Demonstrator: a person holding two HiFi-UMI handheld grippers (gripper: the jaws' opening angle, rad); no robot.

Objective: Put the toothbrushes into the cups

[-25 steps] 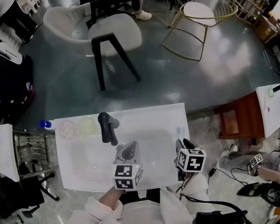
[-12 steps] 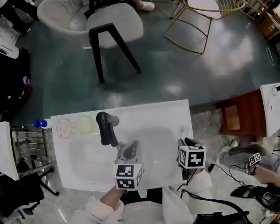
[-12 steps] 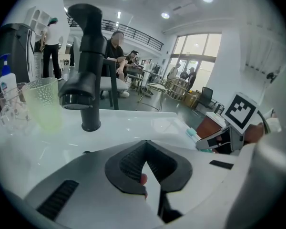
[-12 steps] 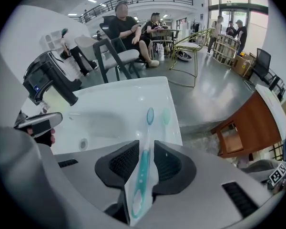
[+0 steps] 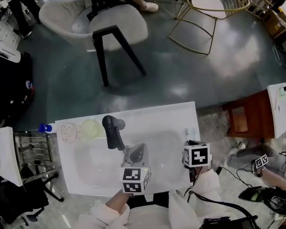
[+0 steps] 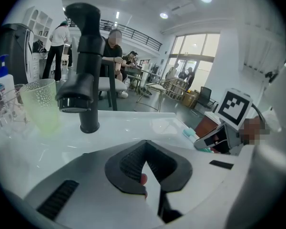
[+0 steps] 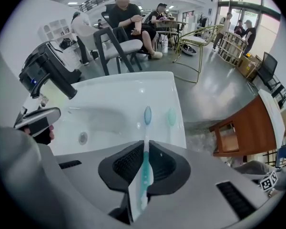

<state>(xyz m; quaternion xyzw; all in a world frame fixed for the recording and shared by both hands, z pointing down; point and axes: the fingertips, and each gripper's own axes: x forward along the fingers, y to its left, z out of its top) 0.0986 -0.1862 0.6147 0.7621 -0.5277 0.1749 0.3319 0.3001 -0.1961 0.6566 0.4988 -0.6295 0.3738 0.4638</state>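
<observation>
Count:
- 2 toothbrushes: 1 blue toothbrush, 1 green toothbrush
- 2 cups: 1 clear cup, 1 green cup
- 1 black faucet
- 1 white sink
- 1 blue-capped bottle
- 2 tongs: left tongs, right tongs
- On the floor, 2 chairs: 1 grey chair, 1 gold wire-frame chair

White counter, black tap, teal brush

On your white counter stand a matt black tap, a pale green speckled cup and a clear cup, at the left of the head view. Your left gripper and right gripper are grey with black ribbed jaws and black-and-white square-marker cubes. The teal-handled toothbrush has a blue head; the second toothbrush is mint green.
</observation>
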